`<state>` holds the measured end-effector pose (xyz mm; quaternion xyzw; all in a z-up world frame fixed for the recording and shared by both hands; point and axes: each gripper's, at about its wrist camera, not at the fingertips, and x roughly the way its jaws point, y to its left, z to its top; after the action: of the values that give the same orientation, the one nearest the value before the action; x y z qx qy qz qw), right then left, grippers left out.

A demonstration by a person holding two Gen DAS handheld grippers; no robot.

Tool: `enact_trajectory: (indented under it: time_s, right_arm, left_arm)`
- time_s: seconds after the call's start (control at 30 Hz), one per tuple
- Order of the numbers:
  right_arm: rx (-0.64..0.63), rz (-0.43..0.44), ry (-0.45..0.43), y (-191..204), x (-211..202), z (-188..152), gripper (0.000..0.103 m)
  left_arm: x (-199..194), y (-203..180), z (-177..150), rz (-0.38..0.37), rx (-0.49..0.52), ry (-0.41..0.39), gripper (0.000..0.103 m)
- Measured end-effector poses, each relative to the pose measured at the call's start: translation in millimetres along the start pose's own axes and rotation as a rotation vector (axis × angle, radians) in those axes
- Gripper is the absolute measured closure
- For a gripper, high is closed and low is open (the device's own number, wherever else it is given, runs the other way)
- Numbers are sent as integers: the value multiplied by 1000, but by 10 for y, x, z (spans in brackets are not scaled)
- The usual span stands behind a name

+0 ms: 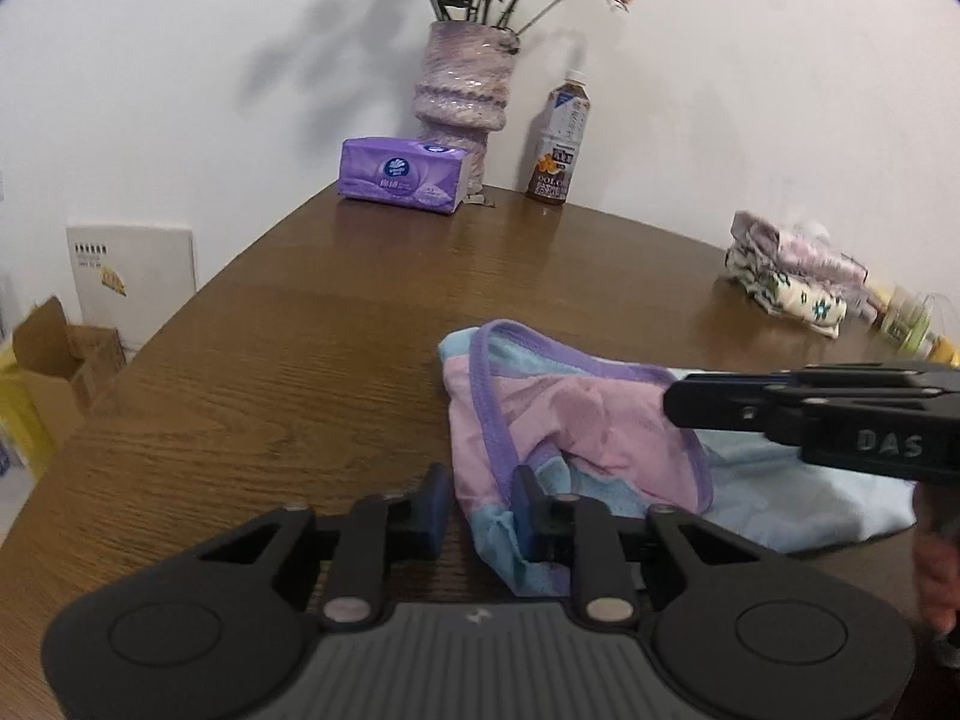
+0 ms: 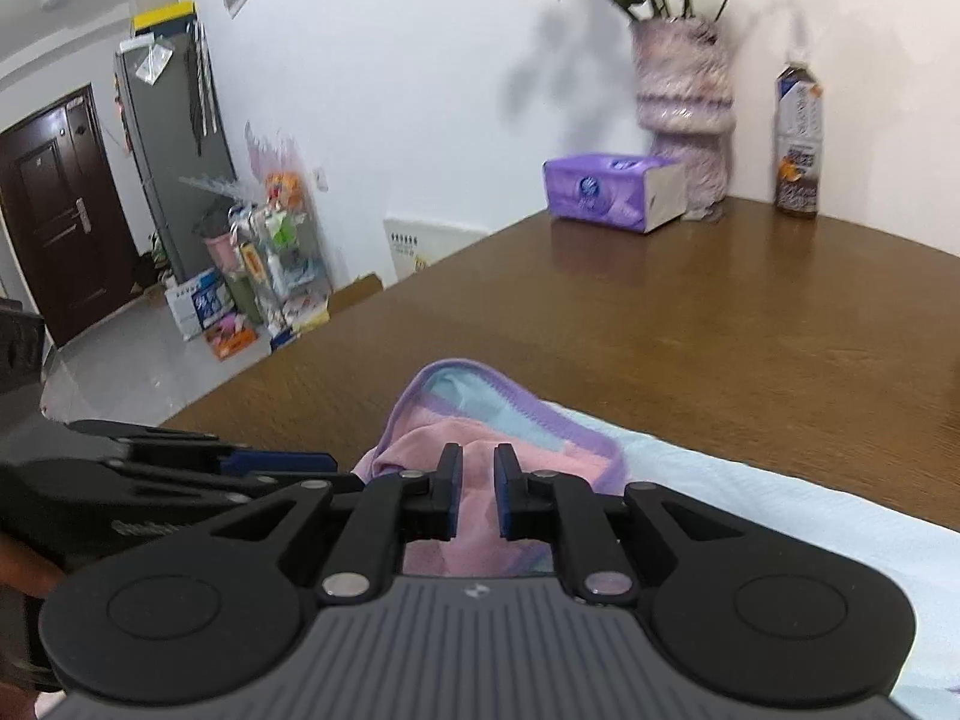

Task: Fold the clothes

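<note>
Two claws work at one garment. The left gripper (image 1: 480, 504) has its jaws drawn close together, pinching the near left edge of the pink-and-blue garment (image 1: 576, 420) with purple trim, whose cloth sits bunched between the blue pads. The right gripper (image 2: 478, 489) is likewise nearly closed, with a fold of the same garment's pink cloth between its fingers; in the left wrist view it reaches in from the right over the garment.

The garment lies crumpled at the near side of the brown wooden table (image 1: 288, 360), partly on one pale blue cloth (image 1: 798, 492) spread to its right.

Far right rests one stack of folded floral clothes (image 1: 792, 276). At the far edge stand one purple tissue pack (image 1: 401, 175), one purple vase (image 1: 465, 90) of flowers and one tea bottle (image 1: 558, 141). Nothing lies between these and the claws.
</note>
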<state>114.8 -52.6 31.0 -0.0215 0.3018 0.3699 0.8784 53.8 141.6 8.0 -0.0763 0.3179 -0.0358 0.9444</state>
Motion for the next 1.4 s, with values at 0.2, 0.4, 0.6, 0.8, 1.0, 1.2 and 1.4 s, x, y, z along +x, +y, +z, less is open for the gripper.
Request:
enact_trajectory:
  time_s: [0.2, 0.4, 0.6, 0.8, 1.0, 1.2, 1.4]
  right_arm:
    - [26, -17, -26, -103, -279, -122, 92]
    - [54, -49, -30, -280, -495, -285, 90]
    - [121, -100, -63, -567, -717, -403, 90]
    - [187, -128, -124, -861, -992, -525, 87]
    - [225, -128, -163, -1035, -1167, -599, 87]
    - [241, -132, -179, -1122, -1260, -669, 82]
    - [244, -133, -177, -1142, -1262, -702, 82]
  left_arm:
    - [-37, -90, -28, 30, 25, -15, 100]
    - [-221, -490, 96, 164, 328, -87, 100]
    - [-212, -1273, 31, 312, 909, -112, 100]
    - [16, -1858, -355, 308, 1285, -73, 100]
    - [337, -2094, -564, 290, 1348, 10, 100]
    - [464, -2190, -626, 302, 1304, 25, 99]
    - [48, -2121, -364, 169, 1021, -46, 91]
